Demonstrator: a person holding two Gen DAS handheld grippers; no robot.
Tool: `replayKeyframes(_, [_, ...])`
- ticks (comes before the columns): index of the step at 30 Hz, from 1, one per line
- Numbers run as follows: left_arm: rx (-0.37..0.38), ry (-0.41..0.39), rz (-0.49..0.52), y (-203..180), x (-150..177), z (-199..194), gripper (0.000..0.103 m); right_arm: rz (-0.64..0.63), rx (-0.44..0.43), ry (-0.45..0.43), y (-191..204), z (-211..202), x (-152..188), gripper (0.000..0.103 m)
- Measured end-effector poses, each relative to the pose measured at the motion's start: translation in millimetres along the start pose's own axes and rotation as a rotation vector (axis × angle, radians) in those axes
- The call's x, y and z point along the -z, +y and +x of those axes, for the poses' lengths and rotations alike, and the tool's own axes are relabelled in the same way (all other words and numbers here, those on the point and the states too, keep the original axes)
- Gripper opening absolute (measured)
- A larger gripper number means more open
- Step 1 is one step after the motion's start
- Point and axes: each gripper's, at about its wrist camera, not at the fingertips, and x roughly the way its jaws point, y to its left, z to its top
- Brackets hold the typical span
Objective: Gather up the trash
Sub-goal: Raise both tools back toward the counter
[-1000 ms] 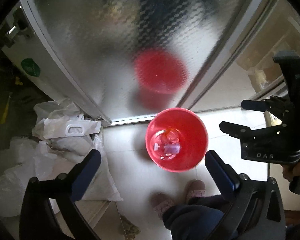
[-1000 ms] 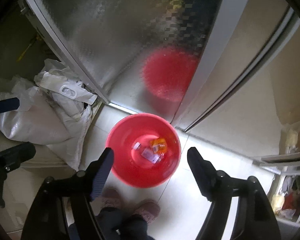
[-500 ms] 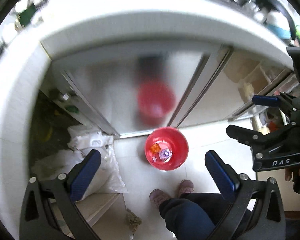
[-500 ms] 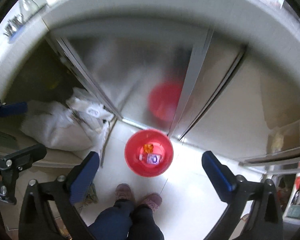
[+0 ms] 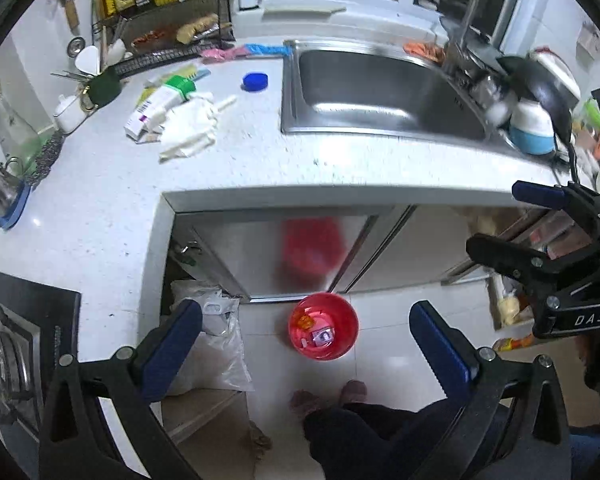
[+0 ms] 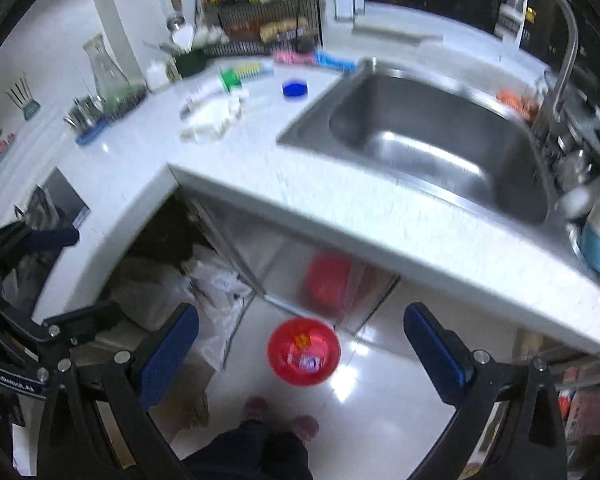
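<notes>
In the left view, the left gripper (image 5: 306,326) is wide open and empty. The bin (image 5: 323,326) stands on the floor at 6 o'clock; the tissue (image 5: 188,128), at 10 o'clock on the counter (image 5: 260,160), looks soft and light, best pinched at a raised fold. In the right view, the right gripper (image 6: 302,334) has just opened fully, holding nothing. A box (image 6: 204,92) lies touching the tissue; a cap (image 6: 295,89) is near.

- White tiled floor (image 5: 384,364): a red round plastic bin (image 5: 323,330) stands on it, white plastic bags (image 5: 216,344) lie beside it.
- White speckled stone countertop (image 5: 236,160): a crumpled white cloth (image 5: 190,126), a blue round cap (image 5: 255,81) and a white box (image 5: 148,114).
</notes>
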Motion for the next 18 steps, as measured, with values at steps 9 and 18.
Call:
replayKeyframes(9, [-0.037, -0.029, -0.049, 8.9, -29.4, -33.7, 0.103, 0.026, -0.058, -0.081, 4.7, -17.9, -37.6, 0.103])
replayKeyframes(18, [-0.039, -0.055, -0.082, 48.3, -82.4, -23.3, 0.103, -0.007, -0.054, -0.096, 9.7, 2.0, -89.6, 0.103])
